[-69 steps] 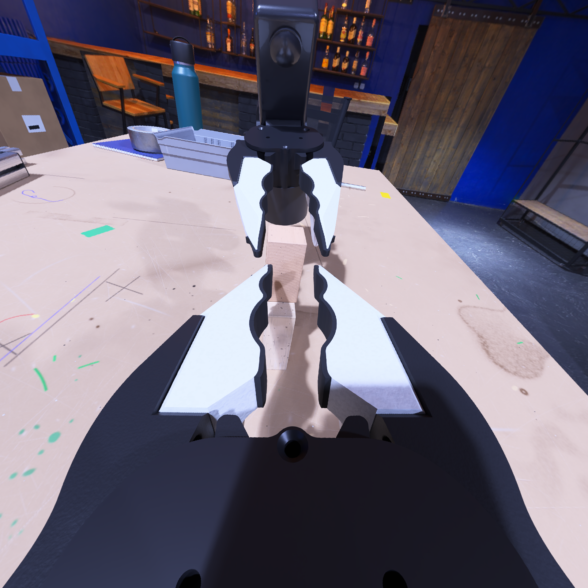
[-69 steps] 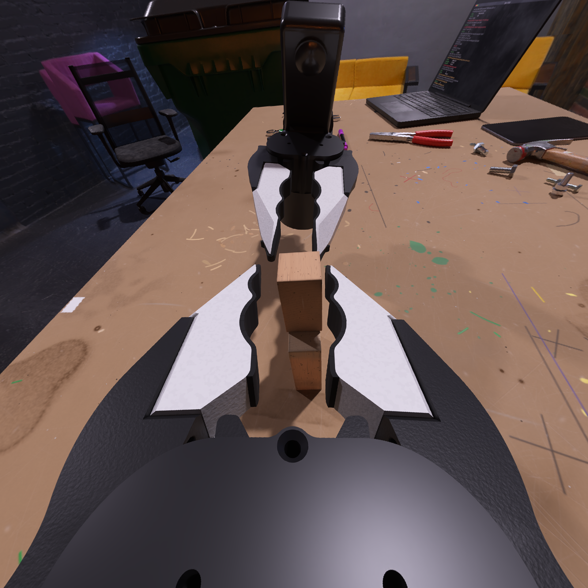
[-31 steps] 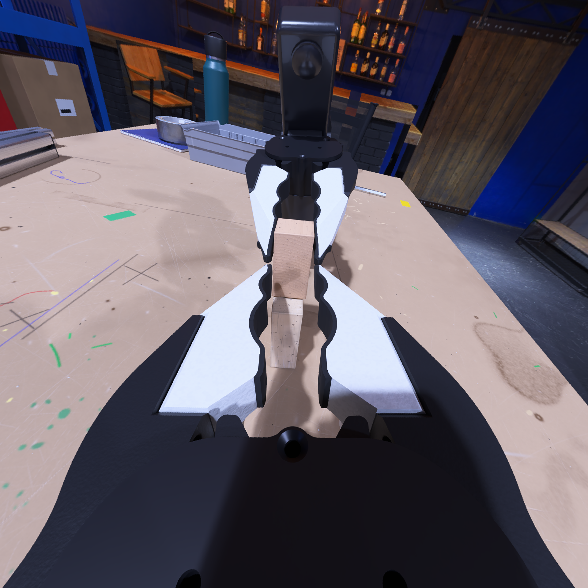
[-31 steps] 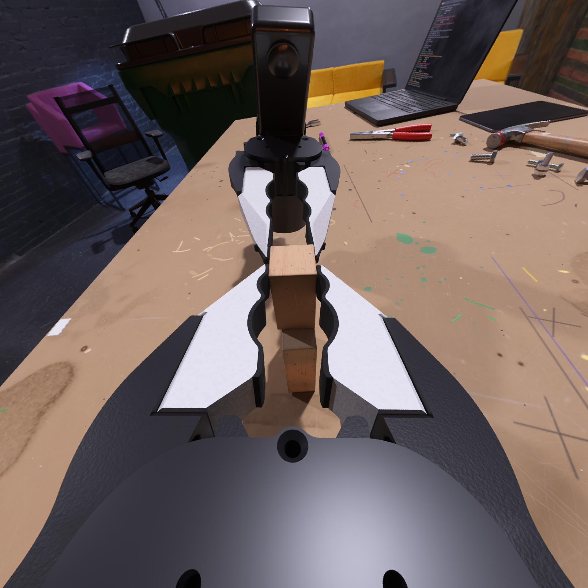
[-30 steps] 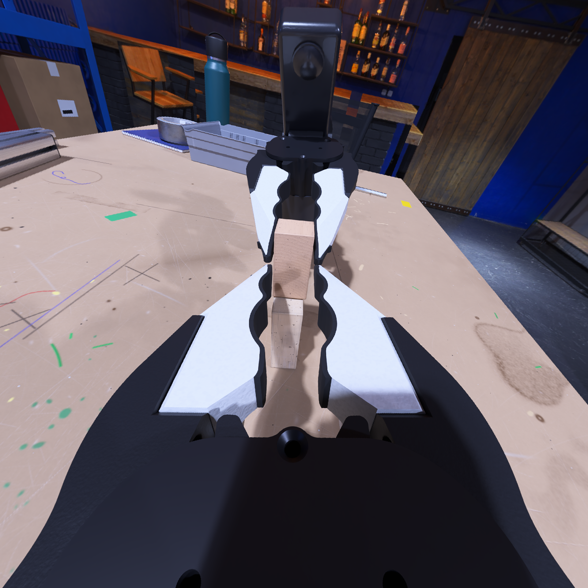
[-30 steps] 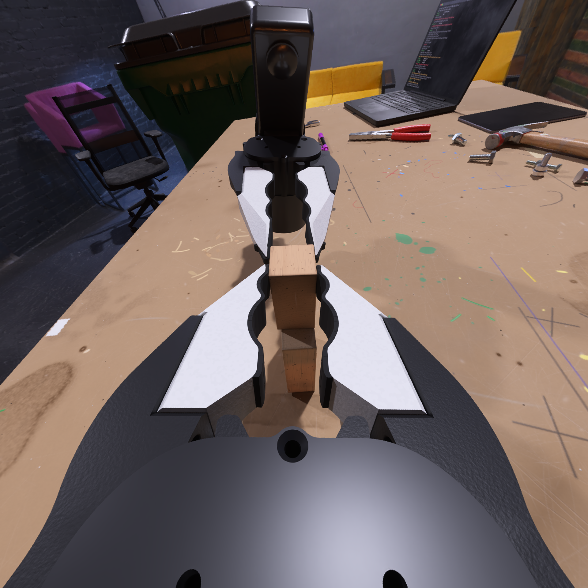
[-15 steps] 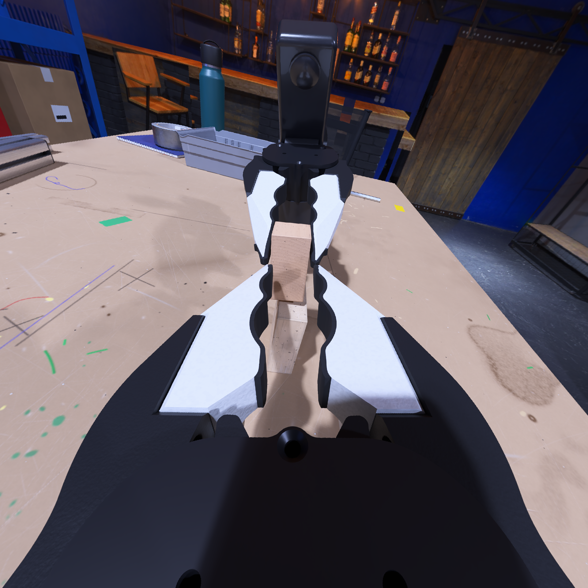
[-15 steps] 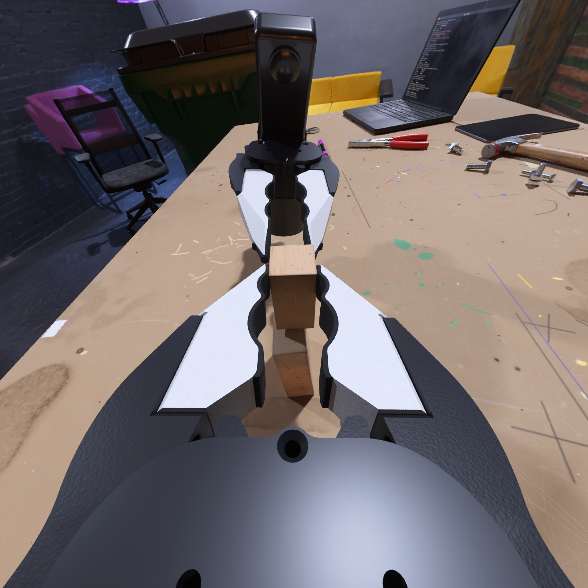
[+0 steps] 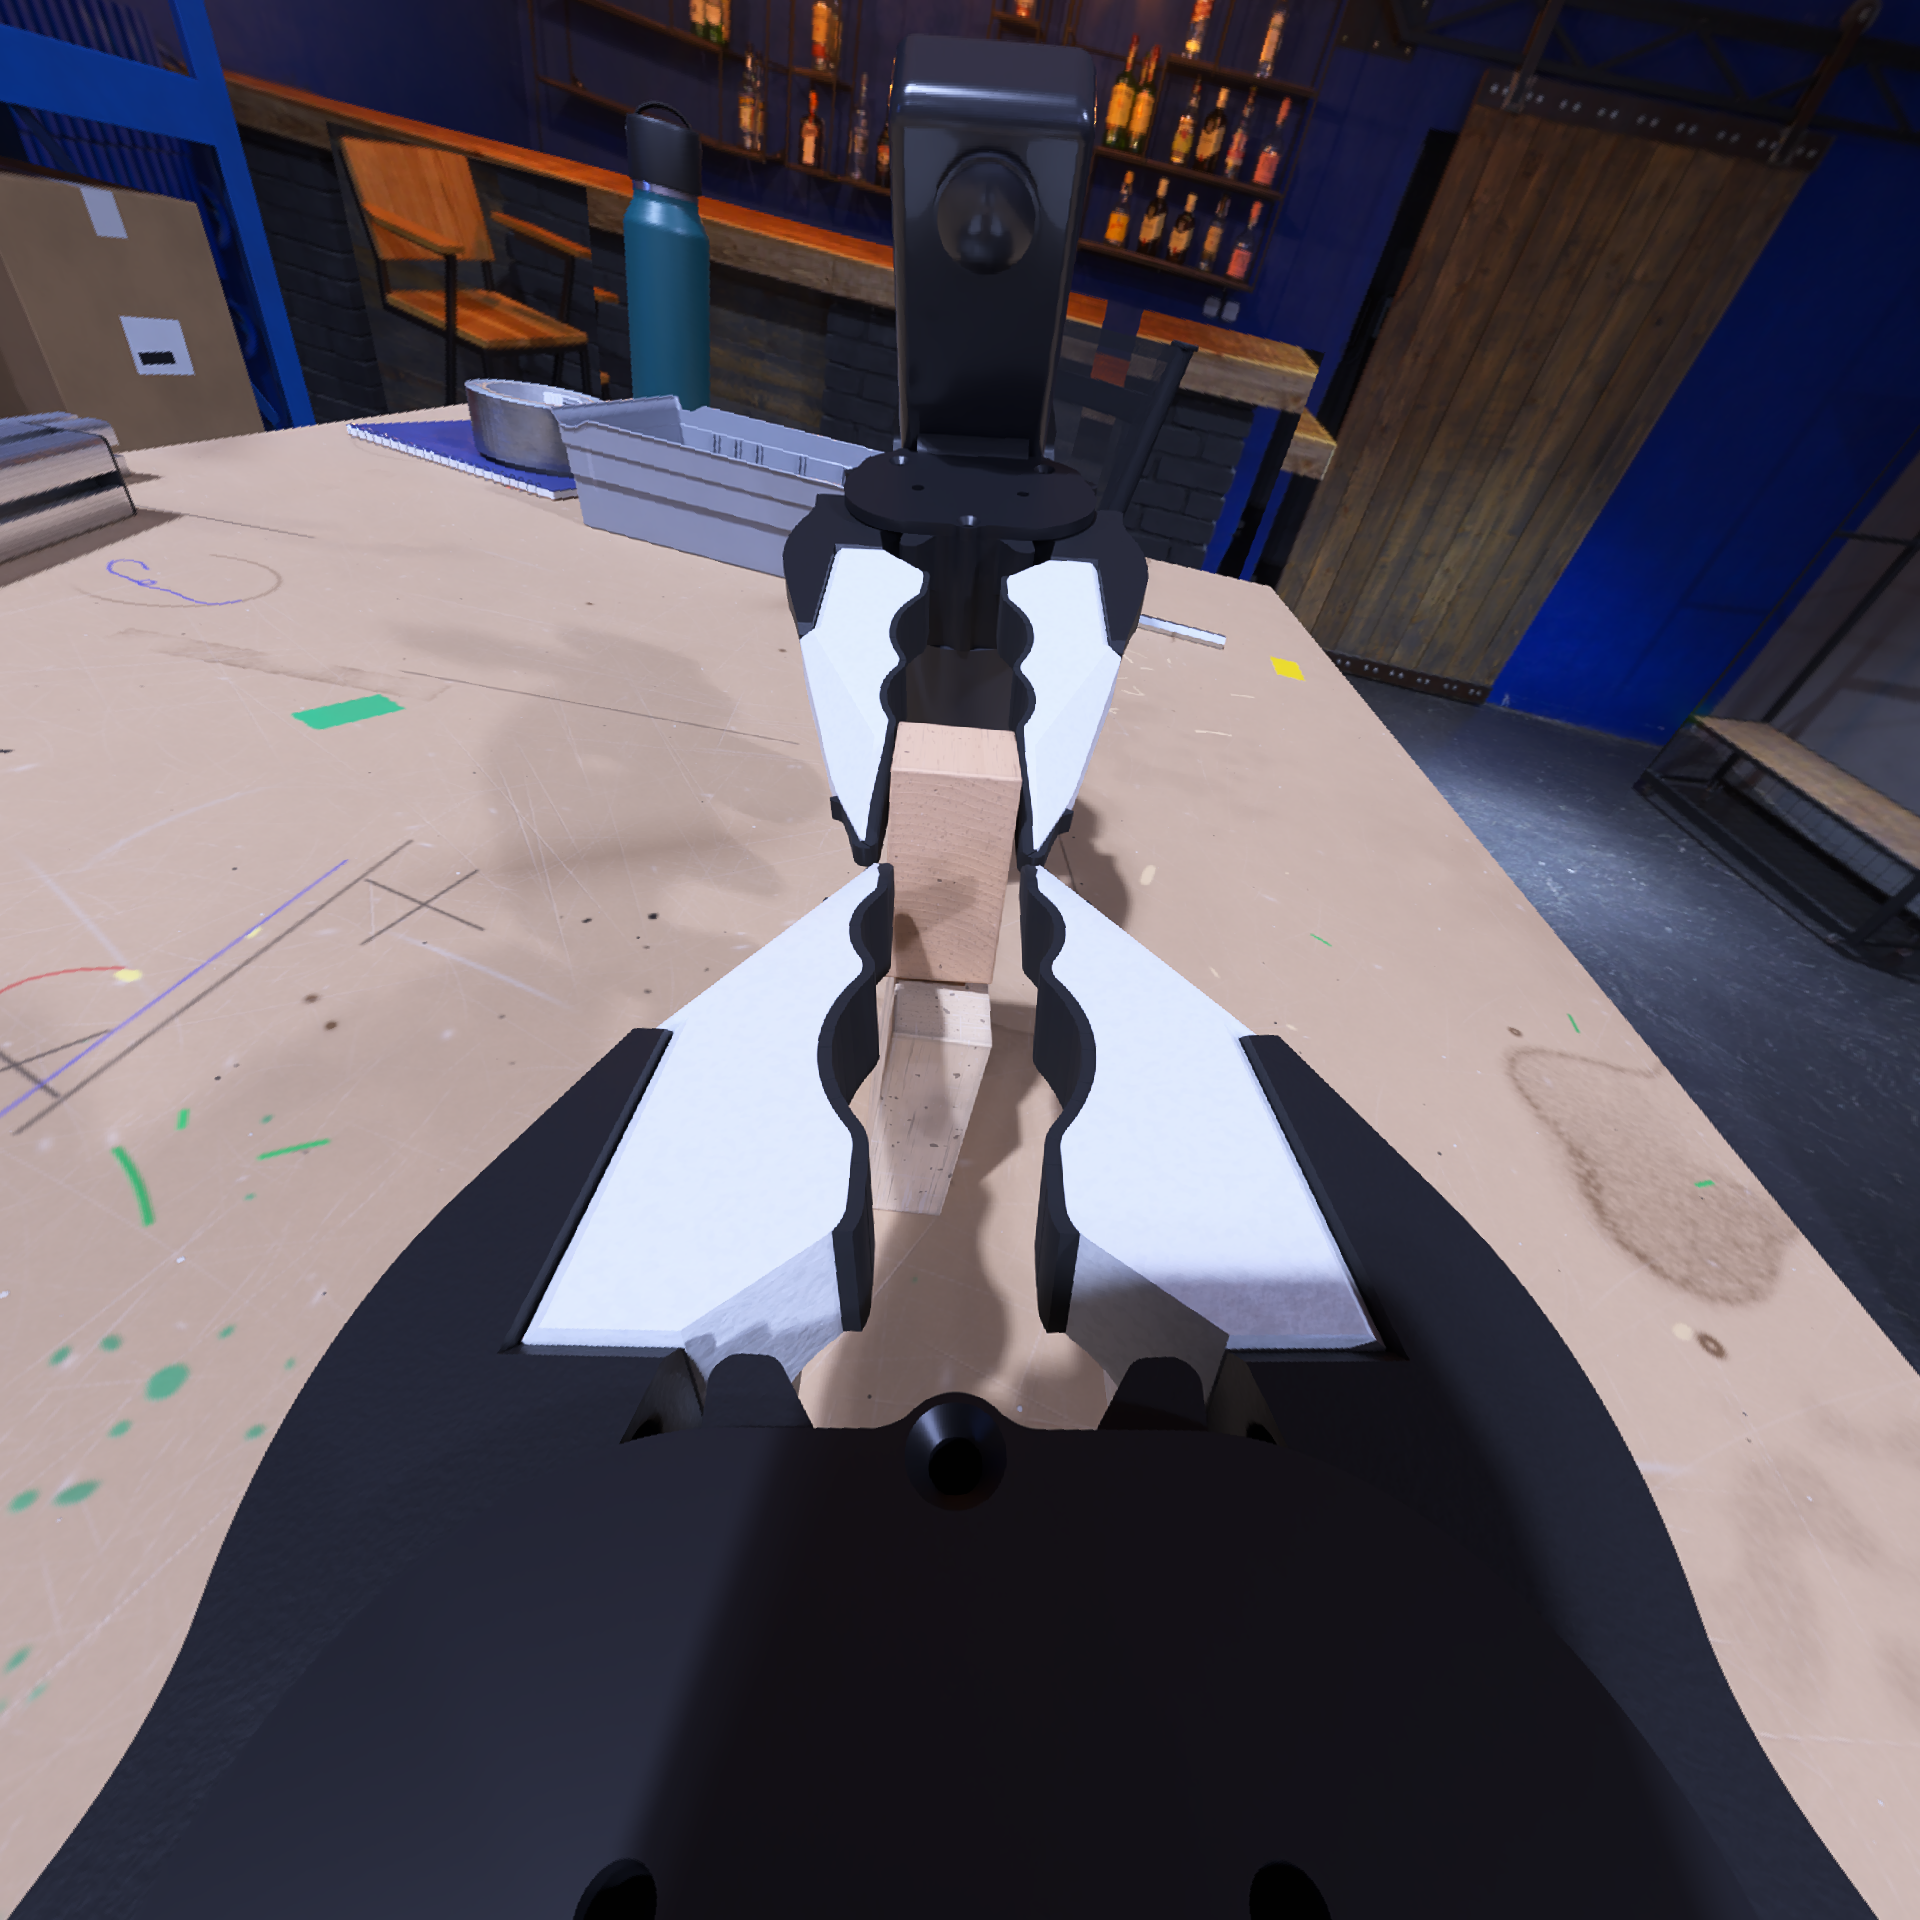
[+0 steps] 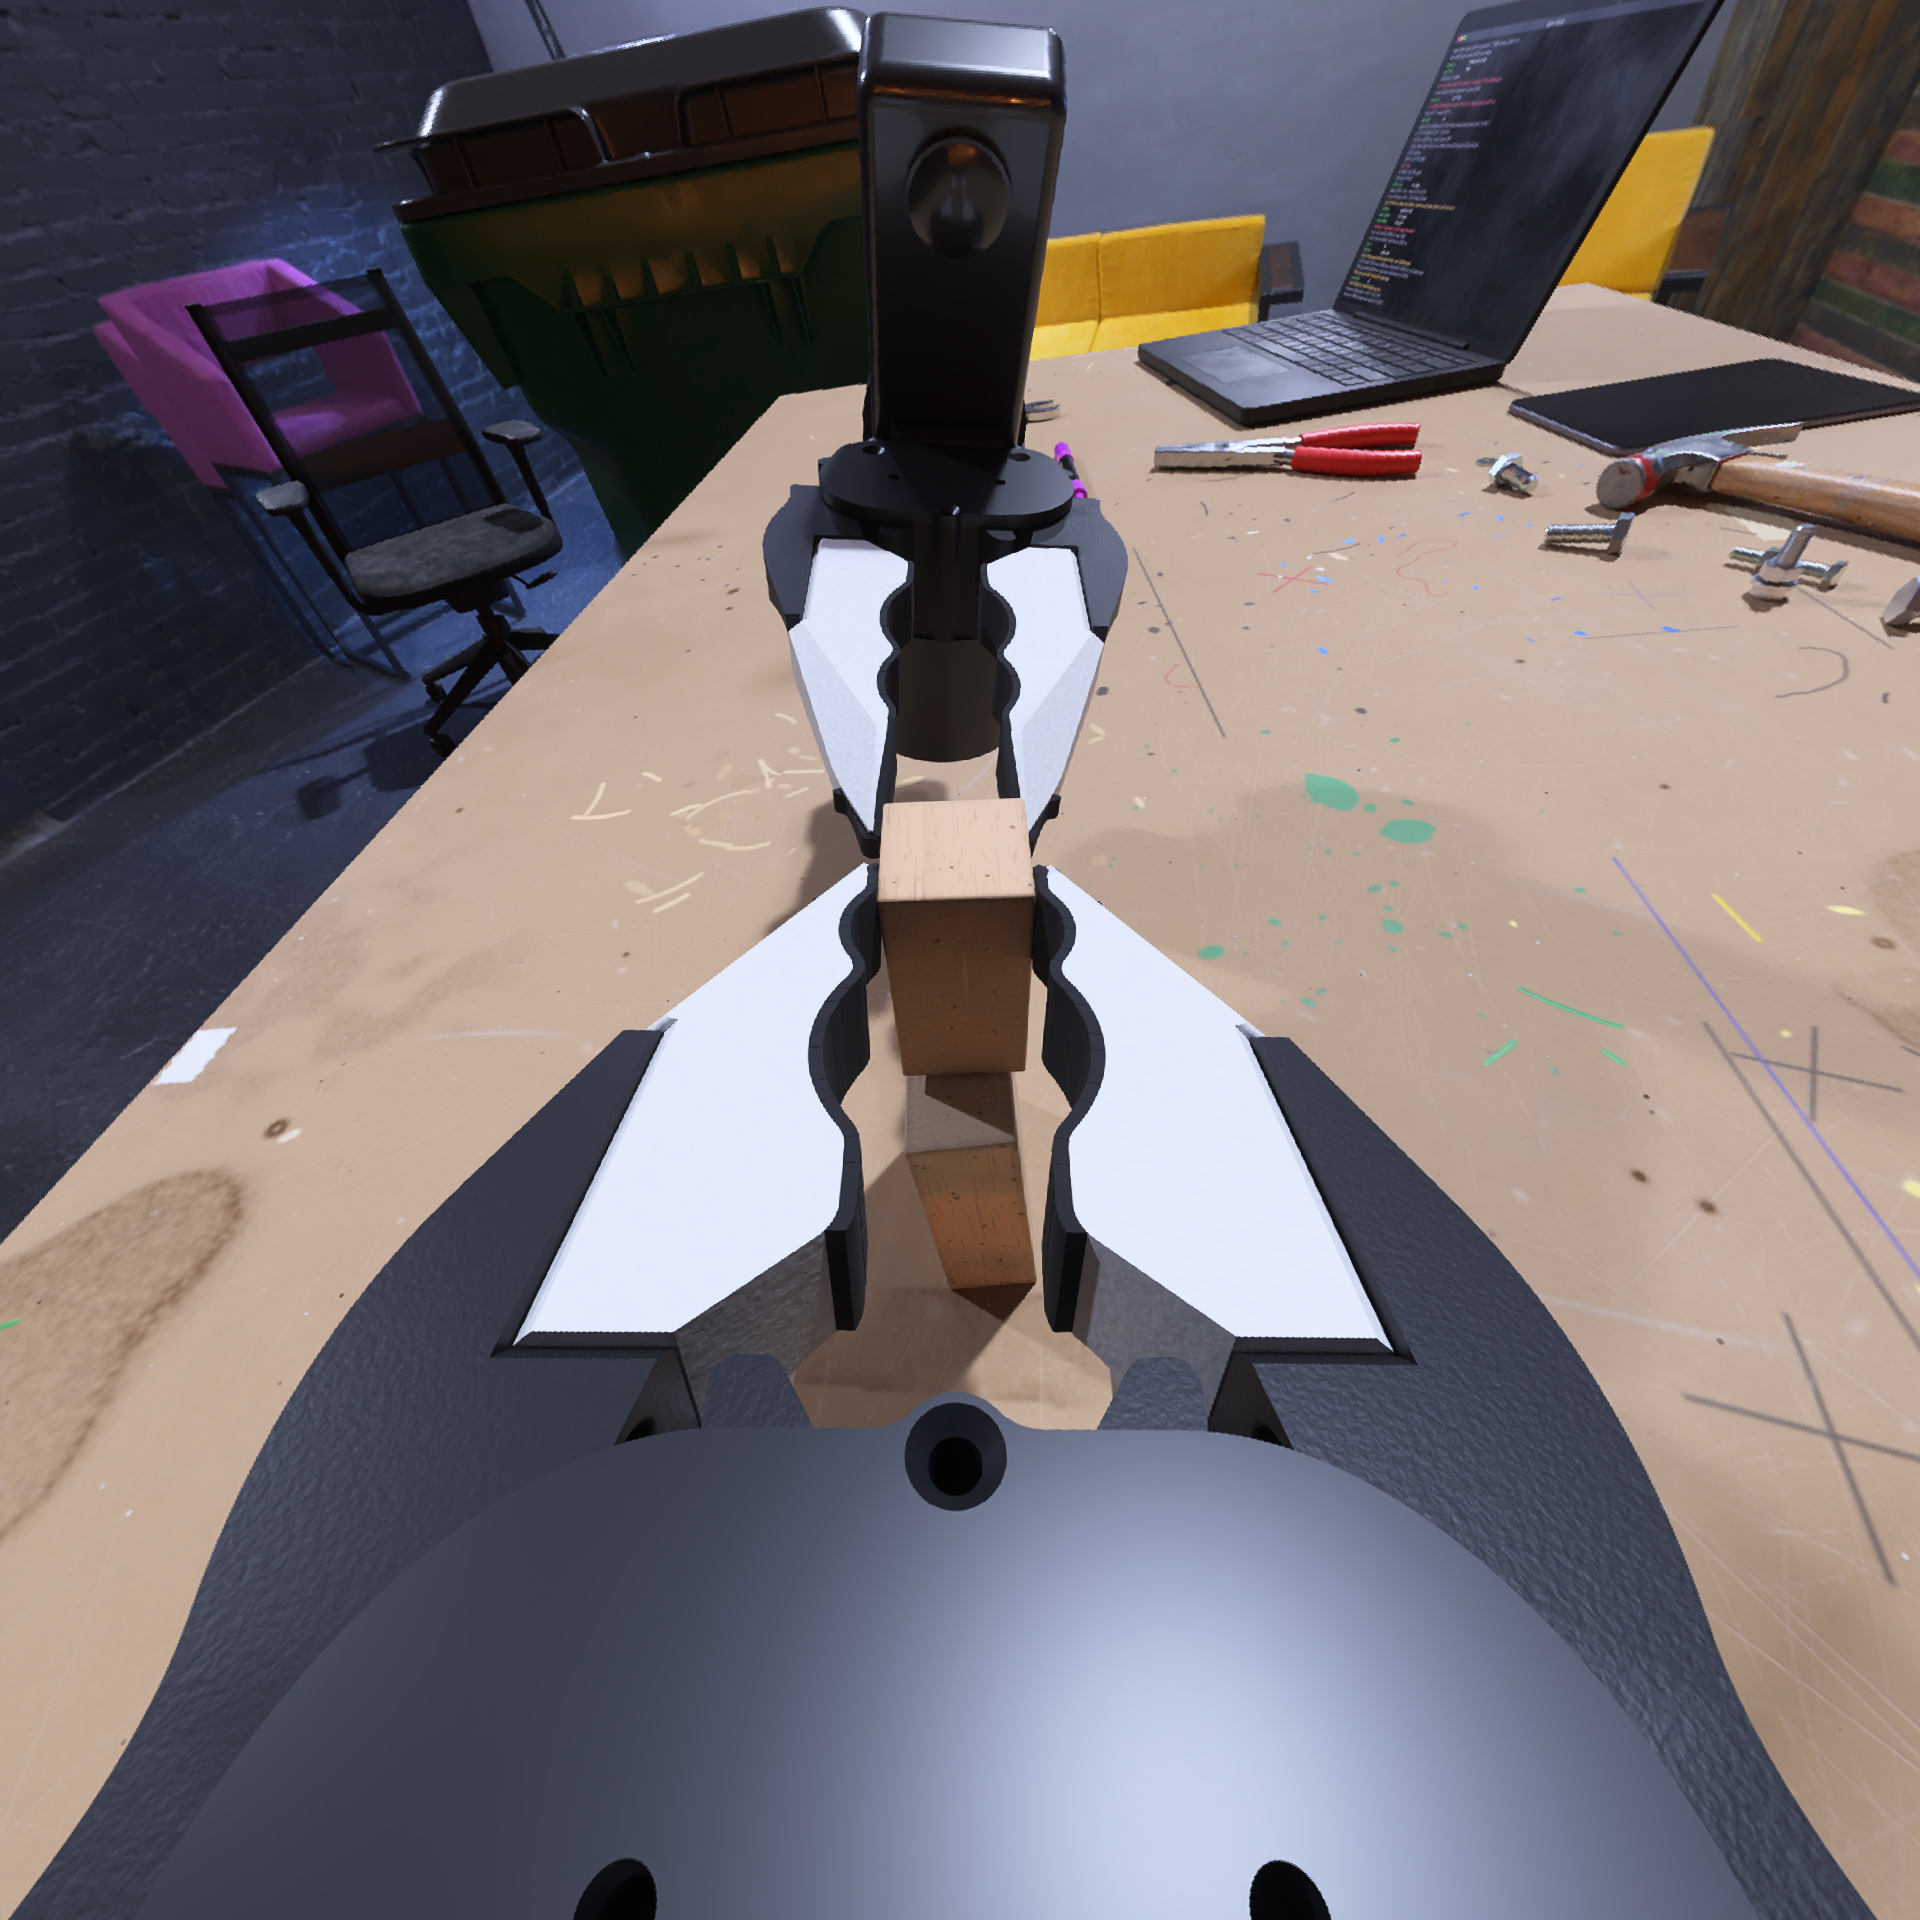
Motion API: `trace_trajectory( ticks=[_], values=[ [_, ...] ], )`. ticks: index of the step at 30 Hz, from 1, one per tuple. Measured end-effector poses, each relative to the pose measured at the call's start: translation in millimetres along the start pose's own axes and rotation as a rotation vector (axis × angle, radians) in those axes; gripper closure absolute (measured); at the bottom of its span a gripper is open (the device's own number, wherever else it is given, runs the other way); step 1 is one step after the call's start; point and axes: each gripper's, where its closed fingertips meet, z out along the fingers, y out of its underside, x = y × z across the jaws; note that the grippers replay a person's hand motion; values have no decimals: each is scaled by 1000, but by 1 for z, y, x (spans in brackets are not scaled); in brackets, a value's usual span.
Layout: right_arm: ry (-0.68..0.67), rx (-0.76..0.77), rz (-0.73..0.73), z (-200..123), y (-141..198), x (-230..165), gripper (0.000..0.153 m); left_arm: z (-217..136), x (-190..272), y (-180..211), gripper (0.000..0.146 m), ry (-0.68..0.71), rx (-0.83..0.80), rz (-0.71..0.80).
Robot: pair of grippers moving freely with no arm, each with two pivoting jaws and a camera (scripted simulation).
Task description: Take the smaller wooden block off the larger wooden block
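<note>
While the upper wooden block [image 9: 948, 914] is clamped from opposite ends by the left gripper [image 9: 953, 878] and the right gripper [image 10: 956, 875], each closed narrowly on its side faces, the lift should be kept straight and level; the two grips should be raised together, so that the block is neither twisted nor pulled from one pair of fingers. The lower wooden block [image 10: 977, 1216] stands upright on the workbench [image 9: 520, 831], directly beneath the held one; part of its top face is visible in the right wrist view, so the two are judged to be barely parted, if at all. Sideways motion is best withheld until a plain gap is seen, lest the slim lower block be tipped. Which block is truly the smaller cannot be settled from these angles.
</note>
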Motion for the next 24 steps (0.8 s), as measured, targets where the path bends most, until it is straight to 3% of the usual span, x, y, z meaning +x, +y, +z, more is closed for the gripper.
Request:
trace_trajectory(
  ticks=[24],
  values=[
    [-13, -23, 12, -1, 0, -4, 124, -1, 1, -1, 123, -1, 1, 5]
  ],
)
